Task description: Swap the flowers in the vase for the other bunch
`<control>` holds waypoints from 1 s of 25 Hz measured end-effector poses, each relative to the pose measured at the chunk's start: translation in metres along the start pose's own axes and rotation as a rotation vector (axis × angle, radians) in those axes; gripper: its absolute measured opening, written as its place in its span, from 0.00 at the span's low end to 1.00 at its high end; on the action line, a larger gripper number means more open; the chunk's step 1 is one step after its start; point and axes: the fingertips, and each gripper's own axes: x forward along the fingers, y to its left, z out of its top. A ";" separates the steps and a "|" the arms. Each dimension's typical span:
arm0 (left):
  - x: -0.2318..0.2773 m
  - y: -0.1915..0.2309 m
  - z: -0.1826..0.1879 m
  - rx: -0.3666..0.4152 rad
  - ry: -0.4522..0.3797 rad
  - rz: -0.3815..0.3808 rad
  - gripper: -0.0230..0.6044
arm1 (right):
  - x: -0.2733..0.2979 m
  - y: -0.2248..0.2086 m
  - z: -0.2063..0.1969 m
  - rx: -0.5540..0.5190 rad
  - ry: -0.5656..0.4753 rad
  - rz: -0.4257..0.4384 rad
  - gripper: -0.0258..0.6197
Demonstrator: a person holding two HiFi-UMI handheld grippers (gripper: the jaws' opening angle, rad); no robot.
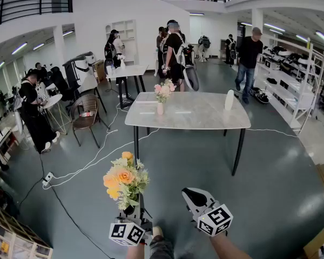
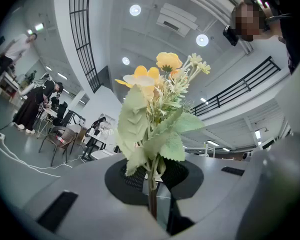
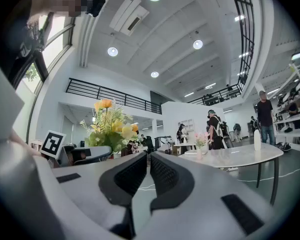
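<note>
A bunch of yellow and orange flowers [image 1: 125, 181] stands upright in my left gripper [image 1: 134, 208], low in the head view. In the left gripper view the jaws are shut on its stem [image 2: 152, 199], with leaves and blooms [image 2: 155, 109] rising above. My right gripper [image 1: 193, 196] hovers beside it, shut and empty; its own view shows the pads [image 3: 134, 173] together. Ahead stands a grey table [image 1: 205, 120] bearing a small vase [image 1: 160, 108] with pink flowers [image 1: 164, 89]. The right gripper view also shows the pink flowers [image 3: 200, 142] and the yellow bunch [image 3: 109, 126].
A white bottle-like object [image 1: 229, 100] stands at the table's right end. Cables [image 1: 92, 163] trail over the floor left of the table. A chair [image 1: 86, 115] and several people stand at the left and behind; shelving [image 1: 297, 85] lines the right.
</note>
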 end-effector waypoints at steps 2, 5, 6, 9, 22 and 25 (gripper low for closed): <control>0.026 0.006 -0.005 0.004 0.002 -0.016 0.12 | 0.017 -0.022 -0.002 0.001 0.000 -0.016 0.10; 0.063 0.021 -0.011 0.014 0.007 -0.038 0.12 | 0.045 -0.048 -0.007 0.001 0.007 -0.033 0.10; 0.075 0.027 -0.011 0.015 0.008 -0.045 0.12 | 0.056 -0.056 -0.009 0.002 0.011 -0.036 0.10; 0.119 0.045 -0.009 0.009 0.017 -0.067 0.12 | 0.093 -0.083 -0.007 0.011 0.017 -0.053 0.10; 0.282 0.139 -0.007 -0.007 0.067 -0.144 0.12 | 0.260 -0.169 -0.008 0.042 0.034 -0.099 0.10; 0.303 0.160 -0.008 -0.014 0.071 -0.152 0.12 | 0.287 -0.180 -0.015 0.058 0.032 -0.119 0.10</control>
